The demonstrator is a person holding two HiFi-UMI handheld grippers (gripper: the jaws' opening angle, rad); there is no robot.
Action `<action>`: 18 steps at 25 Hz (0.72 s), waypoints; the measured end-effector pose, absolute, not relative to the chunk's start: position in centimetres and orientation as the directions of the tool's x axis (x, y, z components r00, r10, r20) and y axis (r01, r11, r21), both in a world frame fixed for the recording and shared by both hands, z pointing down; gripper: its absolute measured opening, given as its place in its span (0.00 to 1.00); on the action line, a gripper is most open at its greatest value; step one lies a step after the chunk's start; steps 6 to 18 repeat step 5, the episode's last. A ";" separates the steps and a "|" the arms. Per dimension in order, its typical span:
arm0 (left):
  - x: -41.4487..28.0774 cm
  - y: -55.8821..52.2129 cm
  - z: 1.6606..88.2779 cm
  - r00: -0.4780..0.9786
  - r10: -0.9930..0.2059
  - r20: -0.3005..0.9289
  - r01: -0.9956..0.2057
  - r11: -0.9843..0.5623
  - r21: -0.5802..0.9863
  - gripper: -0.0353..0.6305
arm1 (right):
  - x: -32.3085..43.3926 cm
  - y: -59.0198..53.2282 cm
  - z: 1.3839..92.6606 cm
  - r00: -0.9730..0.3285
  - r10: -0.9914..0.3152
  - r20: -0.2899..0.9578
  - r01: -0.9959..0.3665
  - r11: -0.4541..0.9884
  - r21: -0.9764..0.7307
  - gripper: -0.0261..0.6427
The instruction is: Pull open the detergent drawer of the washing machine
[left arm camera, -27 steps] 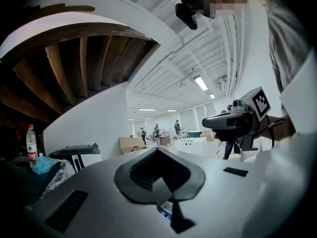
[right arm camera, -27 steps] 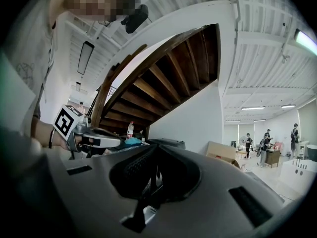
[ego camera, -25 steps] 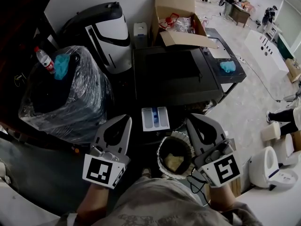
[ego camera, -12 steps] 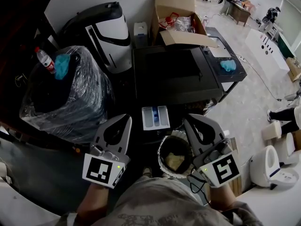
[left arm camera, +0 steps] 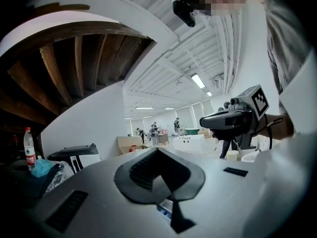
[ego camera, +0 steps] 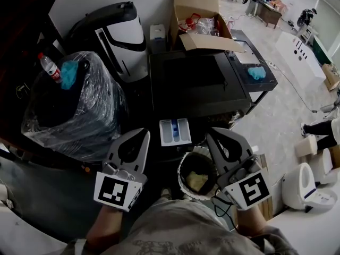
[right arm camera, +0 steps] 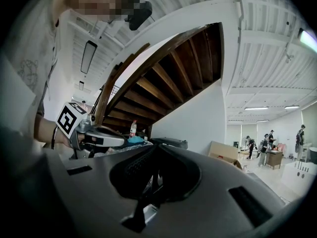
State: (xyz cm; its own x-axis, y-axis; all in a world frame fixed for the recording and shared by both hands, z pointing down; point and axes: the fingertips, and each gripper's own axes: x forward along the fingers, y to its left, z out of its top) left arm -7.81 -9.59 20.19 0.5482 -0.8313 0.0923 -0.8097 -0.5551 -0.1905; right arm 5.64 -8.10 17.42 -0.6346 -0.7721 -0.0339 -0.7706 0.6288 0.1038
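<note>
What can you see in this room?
washing machine: one, black, in the middle
detergent drawer: one, white with blue inside, pulled out at the machine's front
cardboard box: one, brown, open, behind the machine
wrapped bundle: one, black under clear plastic, at the left
water bottle: one, clear with a red cap, on the bundle
teal cloths: two, one beside the bottle, one on the dark stand at the right
round bin: one, pale rim, below the drawer
left gripper: one, grey, shut and empty, left of the drawer
right gripper: one, grey, shut and empty, right of the drawer
</note>
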 end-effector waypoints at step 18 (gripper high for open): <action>-7.7 -9.6 20.2 0.552 -0.827 0.103 -0.808 -0.562 -0.178 0.08 | 5.4 -8.2 17.4 -0.637 -0.770 -0.032 -0.768 0.631 0.108 0.09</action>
